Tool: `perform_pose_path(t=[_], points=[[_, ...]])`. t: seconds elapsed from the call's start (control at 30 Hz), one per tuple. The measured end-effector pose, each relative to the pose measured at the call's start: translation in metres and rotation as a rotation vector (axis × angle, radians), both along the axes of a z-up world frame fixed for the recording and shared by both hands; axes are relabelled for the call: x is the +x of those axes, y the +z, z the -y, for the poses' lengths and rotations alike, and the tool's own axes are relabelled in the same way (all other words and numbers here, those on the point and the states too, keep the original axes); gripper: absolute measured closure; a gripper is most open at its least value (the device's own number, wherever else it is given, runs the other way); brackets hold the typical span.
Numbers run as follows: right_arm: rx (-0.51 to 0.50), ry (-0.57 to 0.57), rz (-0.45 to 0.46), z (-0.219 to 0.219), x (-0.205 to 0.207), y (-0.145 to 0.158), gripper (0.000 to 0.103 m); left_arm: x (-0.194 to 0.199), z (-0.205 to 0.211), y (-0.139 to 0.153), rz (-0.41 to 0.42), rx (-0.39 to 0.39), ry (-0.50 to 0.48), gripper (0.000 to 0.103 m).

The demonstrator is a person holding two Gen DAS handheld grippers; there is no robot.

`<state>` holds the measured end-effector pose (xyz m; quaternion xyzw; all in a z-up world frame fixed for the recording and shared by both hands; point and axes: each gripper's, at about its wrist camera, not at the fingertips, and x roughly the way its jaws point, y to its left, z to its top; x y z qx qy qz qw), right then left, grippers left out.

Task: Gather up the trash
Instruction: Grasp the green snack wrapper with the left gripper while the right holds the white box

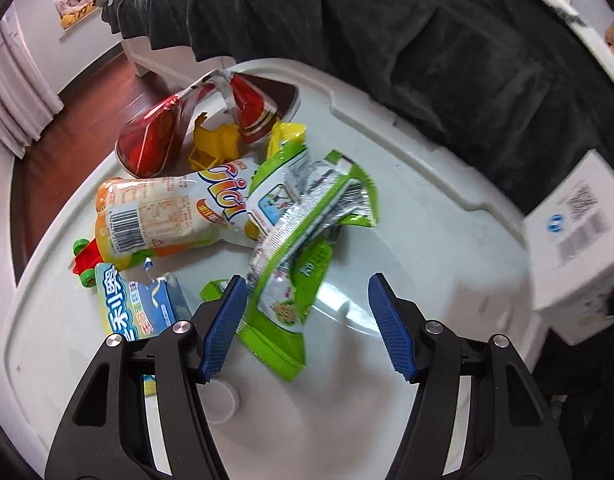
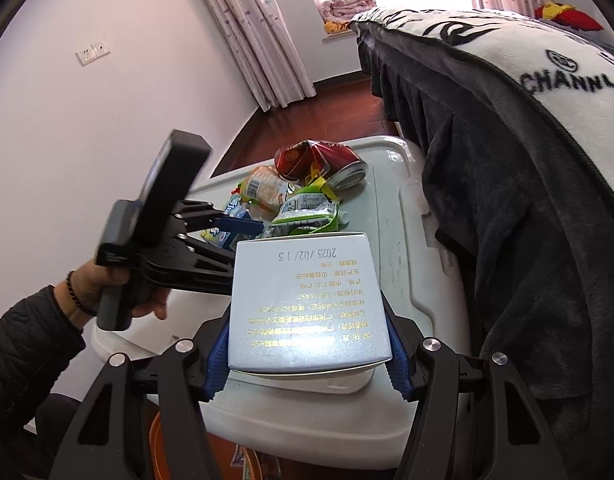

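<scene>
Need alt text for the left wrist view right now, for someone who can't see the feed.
The open left gripper hovers over a pile of snack trash on a white plastic lid, its blue pads either side of a crumpled green foil wrapper. Behind lie an orange and white drink pouch, a red foil bag and a blue wrapper; a white cardboard box sits at right.

The left hand-held gripper point(image 1: 303, 320) is pointed steeply down over the table point(image 1: 427, 240), its blue pads point(image 1: 223, 324) spread apart with nothing pressed between them. It is gripped by a hand point(image 2: 107, 284) with a dark sleeve and a beaded wristband. The right hand-held gripper point(image 2: 307, 344) is angled down toward the table, its pads clamped on both sides of a white box point(image 2: 307, 300).
</scene>
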<state>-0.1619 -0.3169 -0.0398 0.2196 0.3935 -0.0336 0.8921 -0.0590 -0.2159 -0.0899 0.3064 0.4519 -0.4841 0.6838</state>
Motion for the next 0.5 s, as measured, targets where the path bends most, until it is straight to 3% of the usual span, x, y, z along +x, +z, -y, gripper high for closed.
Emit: perform_pose_path(t=[0.13,0.3,0.5], points=[[-0.007,-0.005,0.005,0.0007,-0.0016,0.0025,0.042,0.0030,0.0024,-0.0075,0.020,0.009,0.018,0.043],[-0.009,-0.020,0.014,0.0026,-0.0037,0.0053,0.042,0.0052,0.0016,-0.0110,0.030,-0.005,0.041,0.072],[-0.011,-0.029,0.021,0.0029,-0.0060,0.0072,0.042,-0.0007,-0.0018,-0.0089,0.032,-0.029,0.062,0.081]])
